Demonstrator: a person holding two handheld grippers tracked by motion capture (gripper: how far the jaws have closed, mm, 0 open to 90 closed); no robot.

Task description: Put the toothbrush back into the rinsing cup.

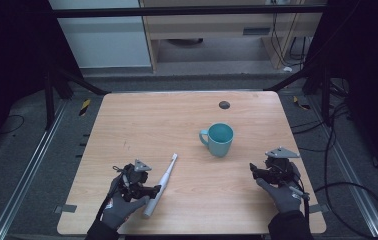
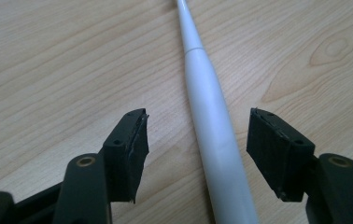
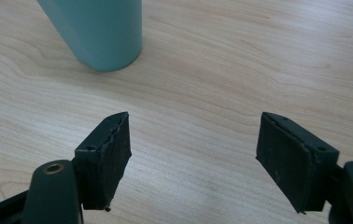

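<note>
Spread left gripper point(image 2: 198, 140) fingers straddle the white toothbrush point(image 2: 209, 135), untouched; right gripper point(image 3: 193, 149) fingers apart.

The toothbrush point(image 2: 212, 140) is lying between the left gripper's point(image 2: 198, 140) spread jaws, with bare table point(image 1: 127, 120) showing on both sides of it. Open wood is lying ahead of the right gripper point(image 3: 193, 149); the mug point(image 3: 95, 32) is standing beyond, off to one side.
</note>
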